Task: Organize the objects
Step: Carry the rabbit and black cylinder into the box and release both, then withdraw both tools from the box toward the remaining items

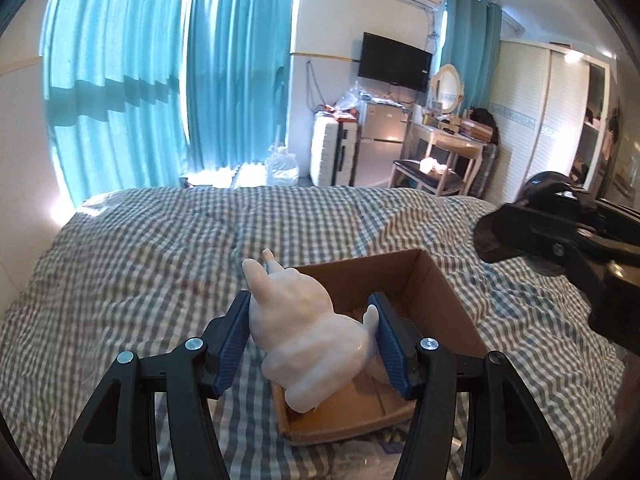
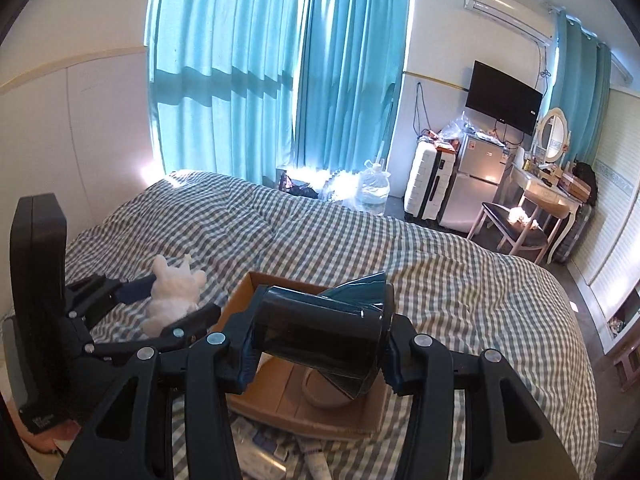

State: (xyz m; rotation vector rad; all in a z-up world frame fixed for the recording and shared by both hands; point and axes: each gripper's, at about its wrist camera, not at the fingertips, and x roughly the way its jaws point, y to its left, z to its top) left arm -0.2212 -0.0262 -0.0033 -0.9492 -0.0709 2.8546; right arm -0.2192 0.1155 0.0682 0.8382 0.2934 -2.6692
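My left gripper (image 1: 312, 340) is shut on a white rabbit figure (image 1: 304, 336), held over the near left corner of an open cardboard box (image 1: 440, 280) on the checked bed. The same rabbit figure (image 2: 174, 292) shows at the left of the right wrist view, in the left gripper (image 2: 172, 300). My right gripper (image 2: 316, 344) is shut on a dark roll of plastic bags (image 2: 320, 332), held above the cardboard box (image 2: 256, 280). A pale round bowl (image 2: 320, 394) lies inside the box under the roll. The right gripper's body (image 1: 560, 240) shows at the right of the left wrist view.
The bed (image 1: 160, 260) carries a grey-and-white checked cover. Flat packets and a tube (image 2: 312, 456) lie on it in front of the box. Beyond the bed stand a water jug (image 2: 374, 192), a white suitcase (image 2: 424, 184), a small fridge (image 2: 476, 188) and a chair (image 2: 516, 232).
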